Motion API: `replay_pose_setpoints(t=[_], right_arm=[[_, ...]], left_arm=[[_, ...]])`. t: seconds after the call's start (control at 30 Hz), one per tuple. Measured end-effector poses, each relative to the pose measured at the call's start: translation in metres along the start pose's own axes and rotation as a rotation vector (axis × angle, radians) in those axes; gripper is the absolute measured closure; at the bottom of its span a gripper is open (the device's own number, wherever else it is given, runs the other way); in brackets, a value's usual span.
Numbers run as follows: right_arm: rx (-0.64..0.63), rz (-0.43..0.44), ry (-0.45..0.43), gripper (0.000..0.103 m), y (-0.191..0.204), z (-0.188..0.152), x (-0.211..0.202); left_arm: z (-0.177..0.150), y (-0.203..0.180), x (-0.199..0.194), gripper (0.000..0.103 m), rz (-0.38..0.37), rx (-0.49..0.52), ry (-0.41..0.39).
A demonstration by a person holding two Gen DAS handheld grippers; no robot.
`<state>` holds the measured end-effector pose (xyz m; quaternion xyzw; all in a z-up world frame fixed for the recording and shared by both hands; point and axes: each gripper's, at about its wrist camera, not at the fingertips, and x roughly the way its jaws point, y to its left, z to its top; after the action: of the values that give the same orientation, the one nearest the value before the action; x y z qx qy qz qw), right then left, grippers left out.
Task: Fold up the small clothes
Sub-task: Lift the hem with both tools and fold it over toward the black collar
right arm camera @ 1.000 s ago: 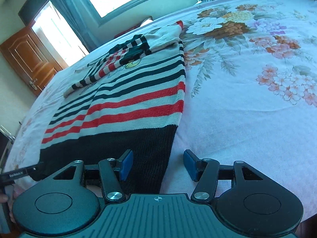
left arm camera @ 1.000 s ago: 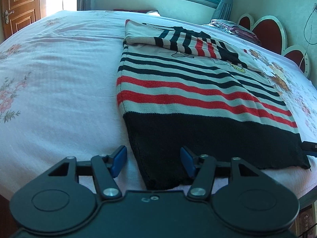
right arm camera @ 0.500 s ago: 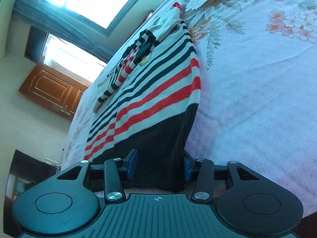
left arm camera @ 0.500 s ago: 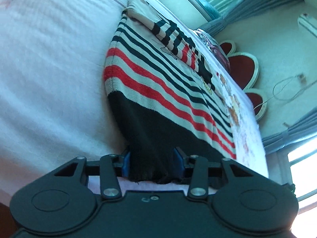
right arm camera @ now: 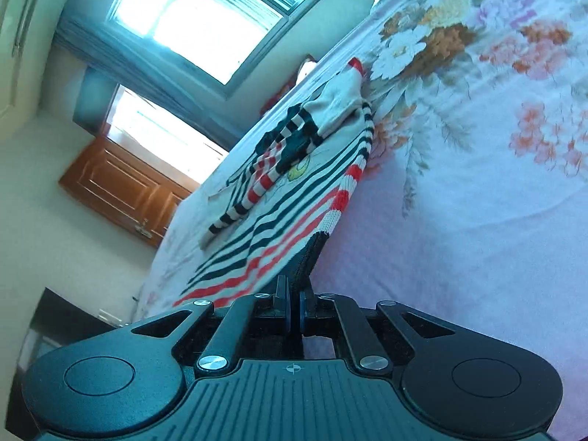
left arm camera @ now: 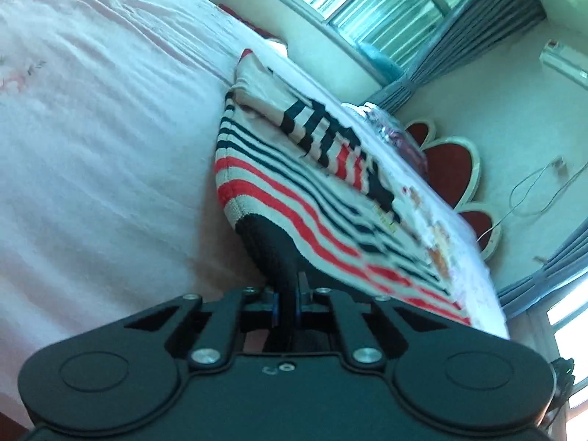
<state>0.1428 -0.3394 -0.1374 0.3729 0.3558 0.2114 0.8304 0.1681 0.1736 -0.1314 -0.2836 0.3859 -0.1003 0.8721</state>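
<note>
1. Left wrist view: the striped sweater (left arm camera: 312, 198) starts right at the tips of the left claw (left arm camera: 286, 303) and runs away from it, up and to the right. The left claw is squeezed tight on the black bottom edge at one corner.
2. Right wrist view: the same sweater (right arm camera: 279, 220) goes up and to the left from the right claw (right arm camera: 293, 310). This claw is also squeezed tight on the black edge, at the other corner.
3. Both corners look lifted a bit off the bed (left arm camera: 92, 147). The far part of the sweater lies flat, well ahead of both claws.
4. A striped sleeve (right arm camera: 257, 183) is already laid across the chest, far ahead of the claws. I think that part of the folding is done.
5. What is left, I think: bring the black edge up over the stripes toward the neck, then smooth it flat.
6. A second ago both claws were wide open, with the black edge lying flat between the blue pads. Now both are pinched shut on it, both have rolled to one side, and the cloth rises up to them.
7. Past the sweater are a window (right arm camera: 205, 25) and a brown door (right arm camera: 121, 187).
</note>
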Motion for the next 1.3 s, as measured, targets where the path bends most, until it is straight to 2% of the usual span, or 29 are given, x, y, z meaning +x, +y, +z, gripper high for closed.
replay_pose_setpoints(t=[0.07,0.1,0.13,0.23,0.33,0.5,0.6,0.73,0.83,1.0,1.1,1.13,1.17,1.2,1.23,1.27,1.3], right_arm=[[-0.013,-0.066,0.102,0.1,-0.008,0.0,0.02],[-0.013,-0.128,0.163,0.1,-0.013,-0.002,0.031],[-0.009,-0.14,0.168,0.1,-0.014,-0.003,0.034],[0.019,-0.07,0.074,0.1,-0.008,0.005,0.023],[-0.022,-0.047,0.007,0.1,0.009,0.029,0.022],[-0.053,-0.005,-0.056,0.1,0.039,0.094,0.051],[-0.049,-0.016,-0.071,0.1,0.049,0.137,0.075],[0.012,-0.023,-0.095,0.1,0.046,0.199,0.121],[0.072,-0.04,-0.087,0.1,0.032,0.24,0.16],[0.178,-0.074,-0.013,0.1,-0.003,0.28,0.232],[0.2,-0.095,0.036,0.099,-0.021,0.292,0.267],[0.193,-0.117,0.017,0.098,-0.025,0.296,0.274],[0.178,-0.133,0.003,0.094,-0.026,0.299,0.277],[0.168,-0.149,-0.022,0.069,-0.026,0.302,0.278],[0.146,-0.166,-0.064,0.035,-0.025,0.304,0.275],[0.106,-0.176,-0.114,0.028,-0.022,0.305,0.269],[0.081,-0.171,-0.133,0.028,-0.02,0.307,0.265]], left_arm=[[-0.003,0.003,0.018,0.097,0.067,0.022,0.071],[-0.003,0.004,0.019,0.097,0.061,0.006,0.06],[-0.001,0.004,0.019,0.097,0.056,-0.014,0.052],[0.003,0.001,0.009,0.097,0.018,-0.047,0.002],[0.02,0.0,0.005,0.097,-0.015,-0.076,-0.044],[0.083,-0.014,0.018,0.097,-0.13,-0.102,-0.156],[0.129,-0.024,0.049,0.097,-0.17,-0.111,-0.182],[0.188,-0.034,0.103,0.097,-0.163,-0.093,-0.168],[0.227,-0.032,0.147,0.097,-0.138,-0.096,-0.126],[0.264,-0.012,0.217,0.097,-0.047,-0.129,-0.031],[0.273,0.004,0.241,0.094,-0.059,-0.17,0.014],[0.276,0.006,0.241,0.088,-0.076,-0.169,-0.01],[0.278,0.009,0.237,0.077,-0.105,-0.174,-0.051],[0.28,0.013,0.232,0.071,-0.139,-0.195,-0.097],[0.283,0.018,0.228,0.058,-0.174,-0.218,-0.143],[0.285,0.022,0.224,0.045,-0.181,-0.225,-0.183],[0.288,0.023,0.222,0.043,-0.161,-0.209,-0.196]])
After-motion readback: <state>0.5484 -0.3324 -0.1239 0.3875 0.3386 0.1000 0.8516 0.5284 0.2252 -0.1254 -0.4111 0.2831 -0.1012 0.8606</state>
